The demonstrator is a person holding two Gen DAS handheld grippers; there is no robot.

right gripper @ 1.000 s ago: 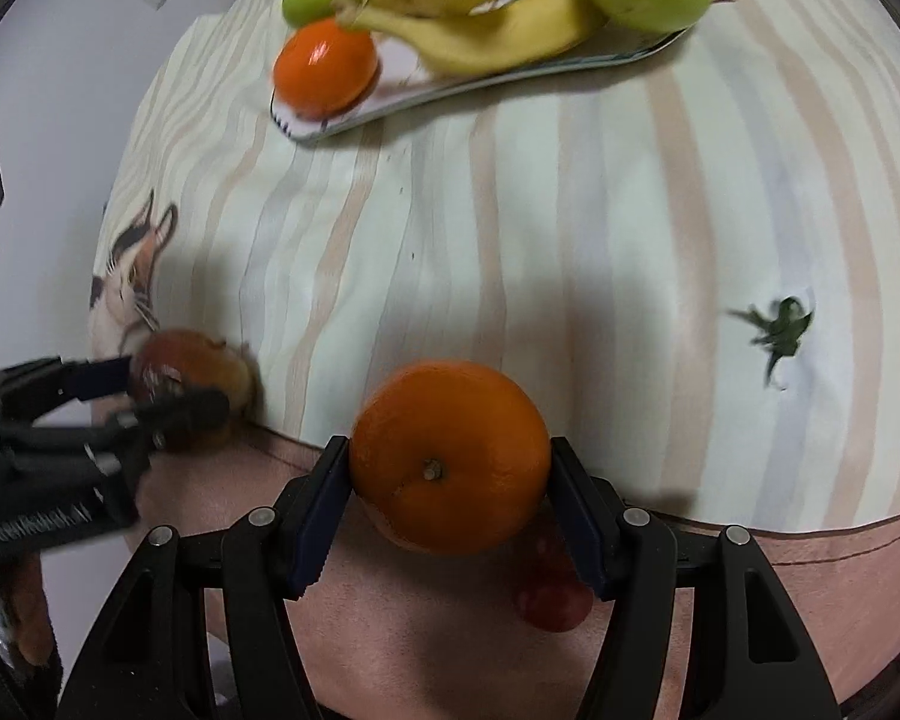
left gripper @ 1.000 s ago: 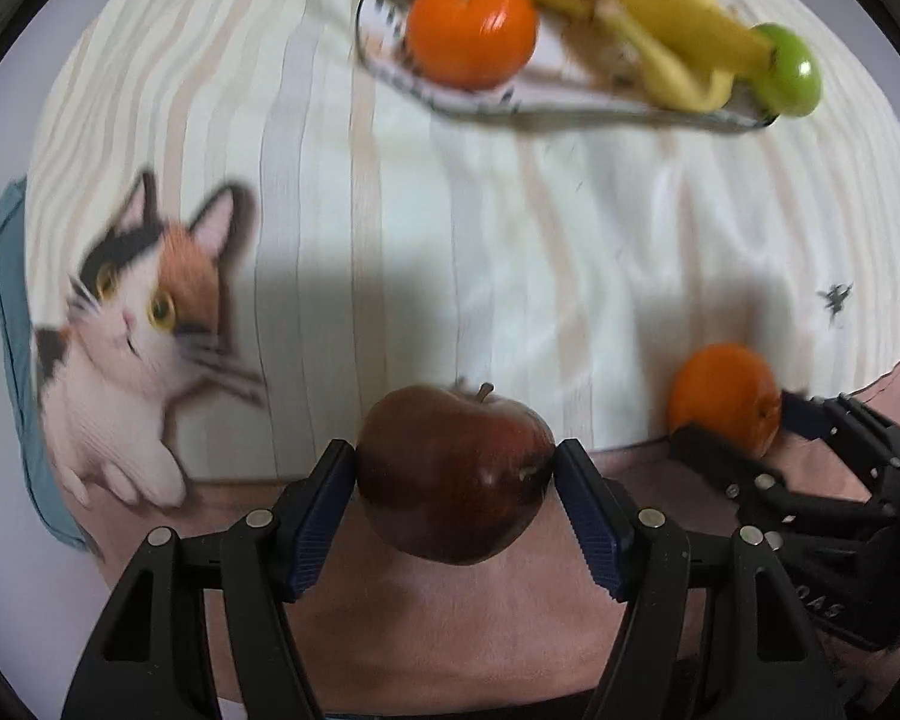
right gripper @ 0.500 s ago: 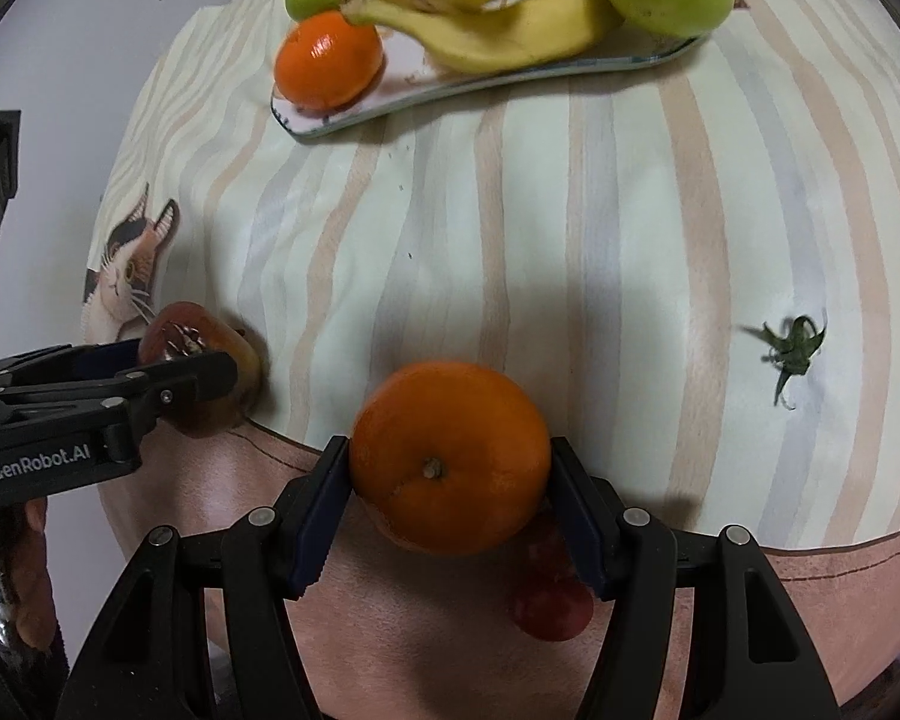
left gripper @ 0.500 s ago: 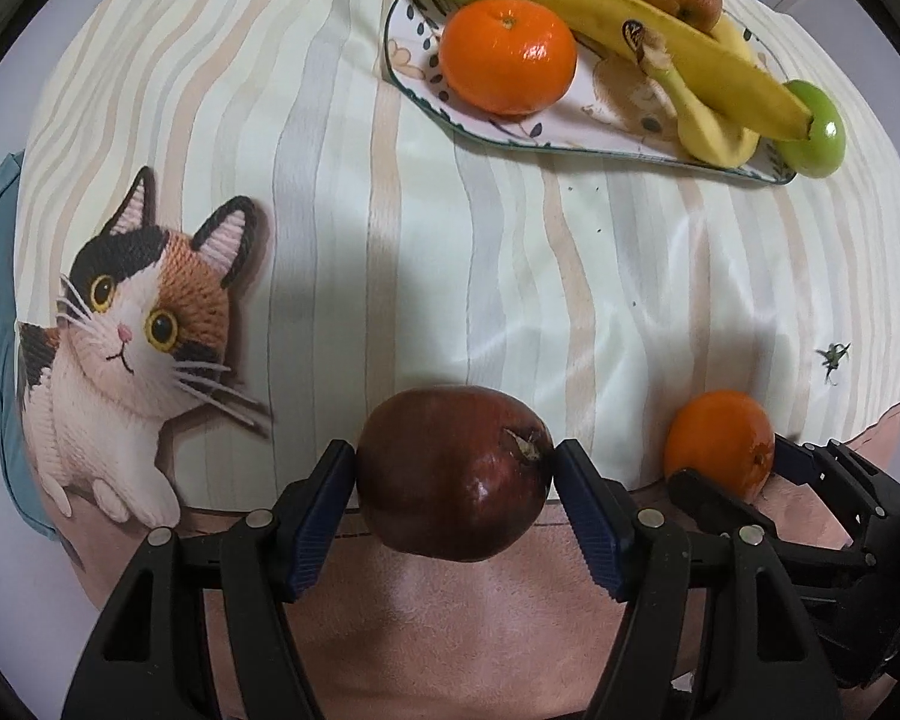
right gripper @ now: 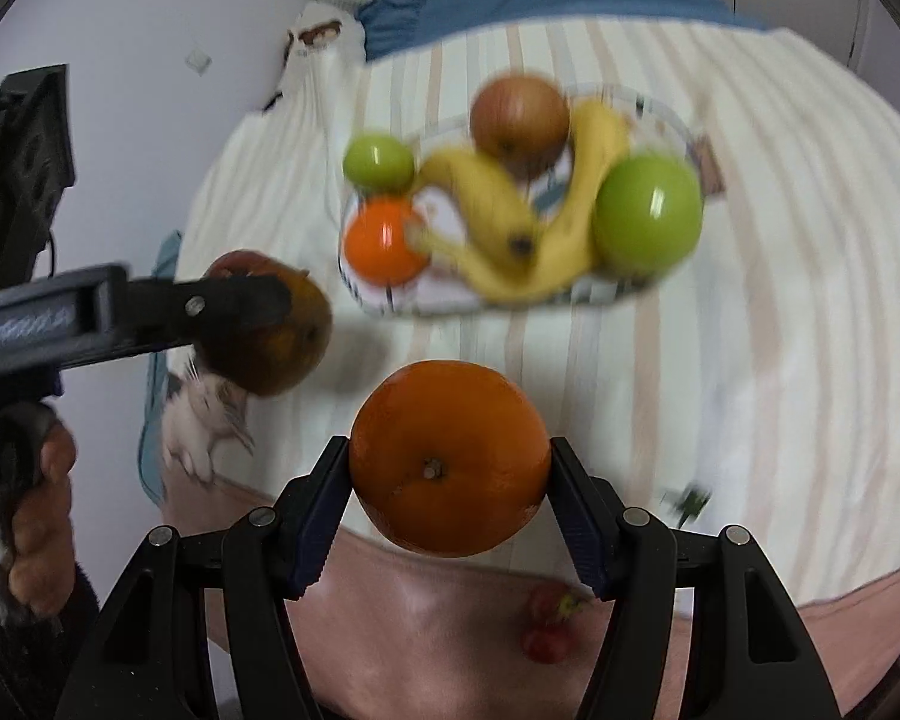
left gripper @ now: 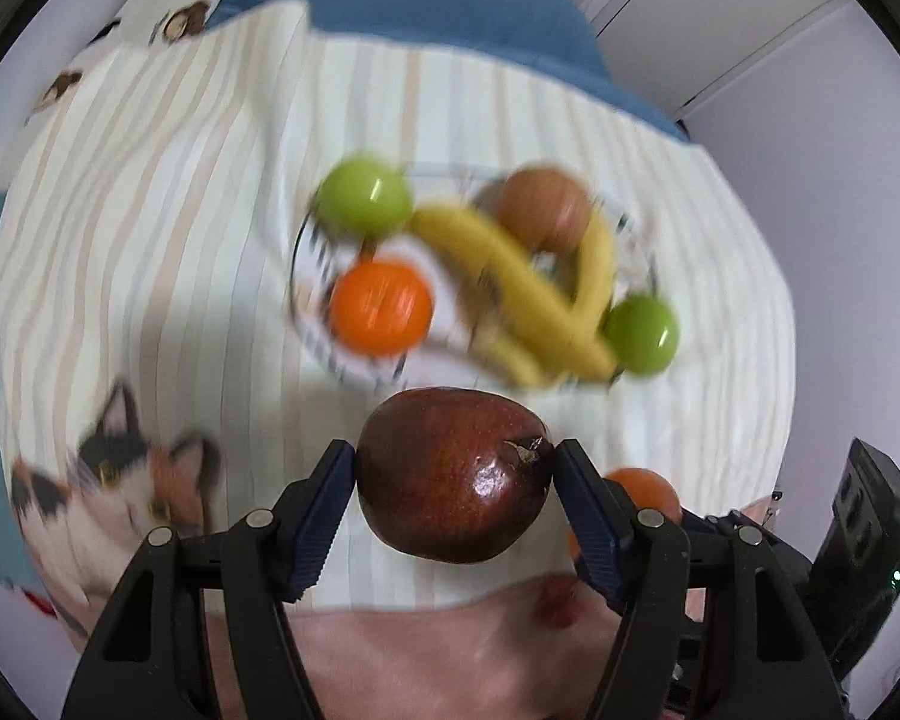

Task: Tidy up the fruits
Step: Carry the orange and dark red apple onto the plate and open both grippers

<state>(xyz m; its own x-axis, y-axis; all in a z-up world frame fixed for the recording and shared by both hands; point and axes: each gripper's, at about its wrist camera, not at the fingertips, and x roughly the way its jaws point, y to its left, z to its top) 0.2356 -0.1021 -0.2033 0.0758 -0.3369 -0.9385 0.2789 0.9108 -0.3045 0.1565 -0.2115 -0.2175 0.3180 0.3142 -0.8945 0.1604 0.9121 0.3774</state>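
Observation:
My left gripper (left gripper: 455,474) is shut on a dark red apple (left gripper: 453,474), held above the striped cloth near its front edge. My right gripper (right gripper: 449,471) is shut on an orange (right gripper: 447,459), also in the air. From the right wrist view the left gripper (right gripper: 234,306) with its apple (right gripper: 276,354) hangs to the left. Ahead lies a patterned plate (left gripper: 315,324) with an orange (left gripper: 381,306), bananas (left gripper: 522,294), two green apples (left gripper: 363,195) (left gripper: 642,333) and a reddish apple (left gripper: 543,207). The same plate (right gripper: 402,300) shows blurred in the right wrist view.
The striped cloth (left gripper: 150,210) with a cat picture (left gripper: 120,492) covers a bed. Blue bedding (left gripper: 420,0) lies behind it. A small red fruit (right gripper: 546,630) rests on pink fabric near the front edge, and a green leaf scrap (right gripper: 687,501) lies at the right.
Both grippers have risen with their fruit and tilted forward, so the plate has shifted from the top edge toward mid-frame. The blue bedding and the wall behind have come into view.

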